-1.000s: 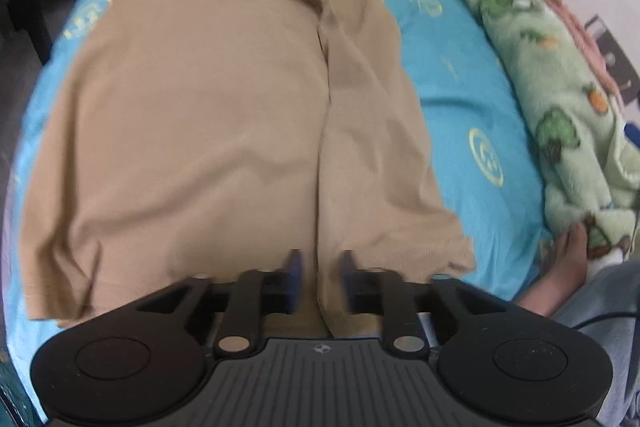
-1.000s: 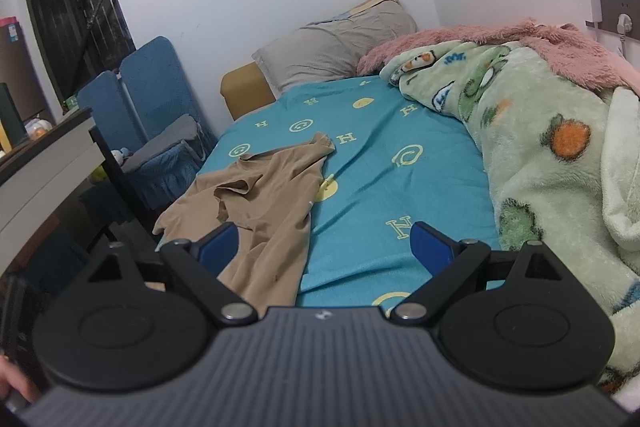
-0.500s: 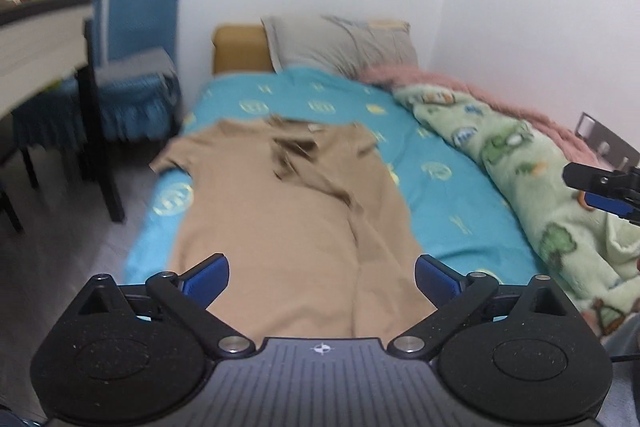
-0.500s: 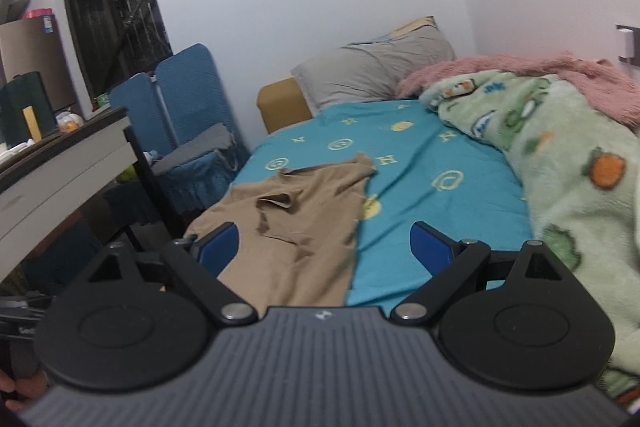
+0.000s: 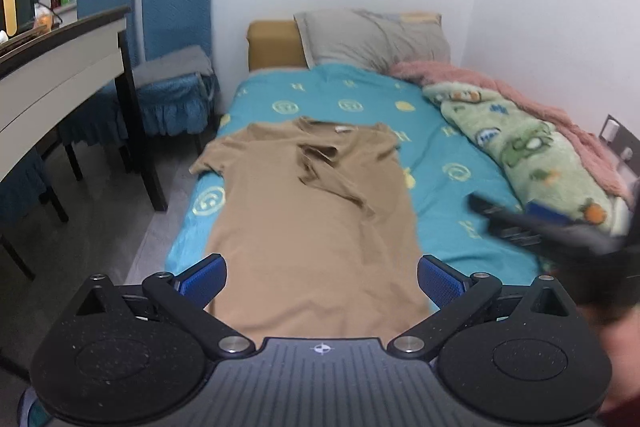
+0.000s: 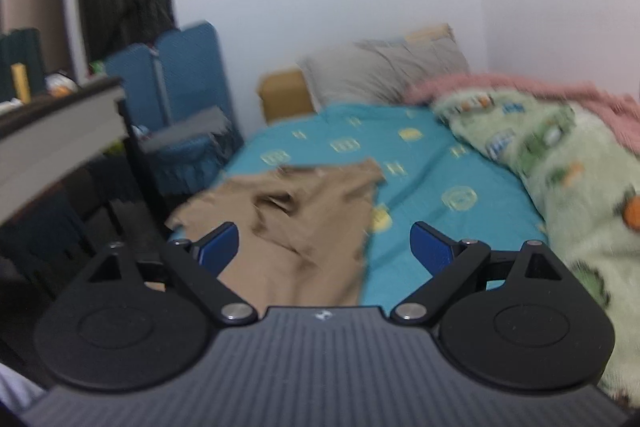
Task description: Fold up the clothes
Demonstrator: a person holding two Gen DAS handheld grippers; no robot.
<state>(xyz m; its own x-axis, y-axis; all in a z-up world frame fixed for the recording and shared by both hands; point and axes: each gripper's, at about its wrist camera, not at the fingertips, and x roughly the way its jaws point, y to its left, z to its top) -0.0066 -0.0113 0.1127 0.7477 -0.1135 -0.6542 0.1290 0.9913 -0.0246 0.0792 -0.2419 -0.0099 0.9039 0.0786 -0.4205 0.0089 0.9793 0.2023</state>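
A tan short-sleeved shirt (image 5: 312, 219) lies lengthwise on the blue bed (image 5: 460, 187), its right side folded in over the middle and its left sleeve spread out. It also shows in the right wrist view (image 6: 304, 223). My left gripper (image 5: 322, 281) is open and empty, held above the shirt's near hem. My right gripper (image 6: 325, 246) is open and empty, raised over the near part of the shirt. It shows blurred at the right of the left wrist view (image 5: 532, 223).
A green patterned blanket (image 5: 532, 155) and a pink one (image 5: 520, 95) lie along the bed's right side by the wall. A grey pillow (image 5: 372, 37) is at the head. A desk (image 5: 60, 75) and blue chairs (image 5: 172, 67) stand left of the bed.
My left gripper was nearly shut low over the shirt's hem; it has opened, lifted and pulled back. My right gripper has swung left into the left wrist view.
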